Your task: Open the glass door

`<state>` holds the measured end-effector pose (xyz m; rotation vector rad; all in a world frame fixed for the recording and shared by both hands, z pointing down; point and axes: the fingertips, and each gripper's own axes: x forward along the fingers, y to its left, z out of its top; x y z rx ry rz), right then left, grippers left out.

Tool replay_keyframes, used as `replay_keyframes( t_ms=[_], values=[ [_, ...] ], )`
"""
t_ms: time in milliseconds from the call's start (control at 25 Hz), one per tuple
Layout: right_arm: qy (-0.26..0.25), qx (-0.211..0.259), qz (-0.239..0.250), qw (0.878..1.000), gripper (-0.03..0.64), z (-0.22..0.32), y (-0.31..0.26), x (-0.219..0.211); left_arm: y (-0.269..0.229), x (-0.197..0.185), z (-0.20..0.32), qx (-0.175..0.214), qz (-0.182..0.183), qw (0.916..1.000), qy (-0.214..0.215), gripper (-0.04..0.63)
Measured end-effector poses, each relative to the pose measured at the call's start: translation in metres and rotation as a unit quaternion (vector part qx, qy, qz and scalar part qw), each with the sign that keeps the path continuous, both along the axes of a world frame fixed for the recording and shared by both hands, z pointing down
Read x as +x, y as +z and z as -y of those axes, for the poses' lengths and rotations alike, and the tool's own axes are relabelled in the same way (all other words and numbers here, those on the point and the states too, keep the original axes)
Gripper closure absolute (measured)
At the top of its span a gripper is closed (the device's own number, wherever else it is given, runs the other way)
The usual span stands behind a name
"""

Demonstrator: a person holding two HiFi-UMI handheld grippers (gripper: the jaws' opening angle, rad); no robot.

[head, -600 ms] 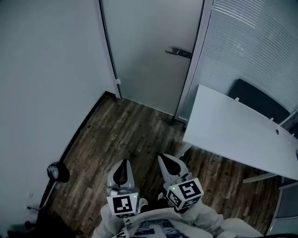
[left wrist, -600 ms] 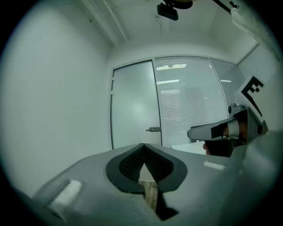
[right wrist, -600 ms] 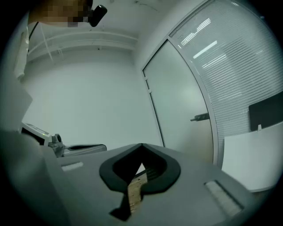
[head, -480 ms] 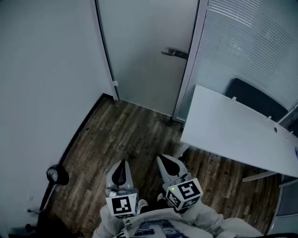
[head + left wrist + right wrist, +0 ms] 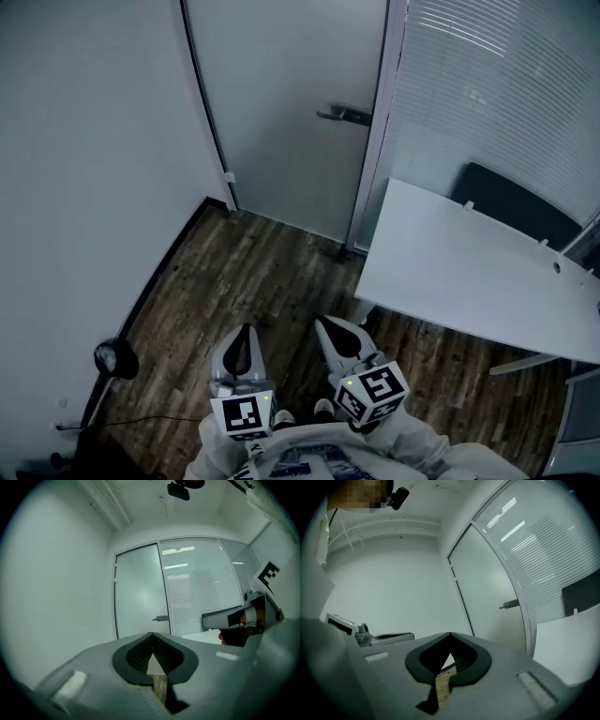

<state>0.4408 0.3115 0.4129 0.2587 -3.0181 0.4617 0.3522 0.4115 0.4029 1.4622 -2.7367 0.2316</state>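
Observation:
The frosted glass door (image 5: 291, 103) stands closed at the far end of the room, with a dark lever handle (image 5: 343, 114) near its right edge. The door (image 5: 140, 592) and the handle (image 5: 160, 618) show small ahead in the left gripper view. In the right gripper view the door (image 5: 487, 583) and its handle (image 5: 509, 604) lie to the right. My left gripper (image 5: 246, 339) and right gripper (image 5: 335, 331) are held low, side by side, well short of the door. Both are shut with nothing between the jaws.
A white table (image 5: 469, 272) stands at the right with a dark chair (image 5: 511, 206) behind it. A blinds-covered glass wall (image 5: 497, 84) runs to the right of the door. A white wall (image 5: 84, 187) closes the left side, with a small dark lamp (image 5: 114, 356) at its foot.
The door and its handle have slid lower and left in the head view, and more of the glass wall shows. Both grippers keep their spot near the body.

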Motion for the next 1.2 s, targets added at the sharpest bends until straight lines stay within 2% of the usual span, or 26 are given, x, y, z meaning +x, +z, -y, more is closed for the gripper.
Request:
replay_keyframes(
  t_ms=[320, 520, 680, 960, 1080, 1200],
  values=[
    [0.007, -0.009, -0.008, 1.0, 0.612, 0.031, 0.014, -0.008, 0.006, -0.018, 0.023, -0.01, -0.004, 0.9999, -0.006, 0.591],
    [0.018, -0.012, -0.015, 1.0, 0.612, 0.051, 0.023, -0.048, 0.012, -0.057, 0.043, -0.007, -0.006, 0.9999, 0.007, 0.591],
    [0.02, -0.007, -0.023, 1.0, 0.612, 0.058, 0.028, -0.106, 0.023, -0.118, 0.054, 0.002, -0.009, 0.9999, 0.008, 0.591],
    [0.028, 0.004, -0.025, 0.999, 0.612, 0.057, 0.013, -0.219, 0.009, -0.237, 0.058, 0.01, -0.011, 0.9998, 0.011, 0.591],
    [0.026, 0.004, -0.03, 0.999, 0.612, 0.06, 0.014, -0.259, 0.008, -0.274, 0.06, 0.001, -0.009, 0.9998, 0.015, 0.591],
    [0.026, 0.001, -0.036, 0.999, 0.612, 0.061, 0.018, -0.297, 0.009, -0.308, 0.06, 0.009, -0.019, 0.9997, 0.012, 0.591]
  ],
)
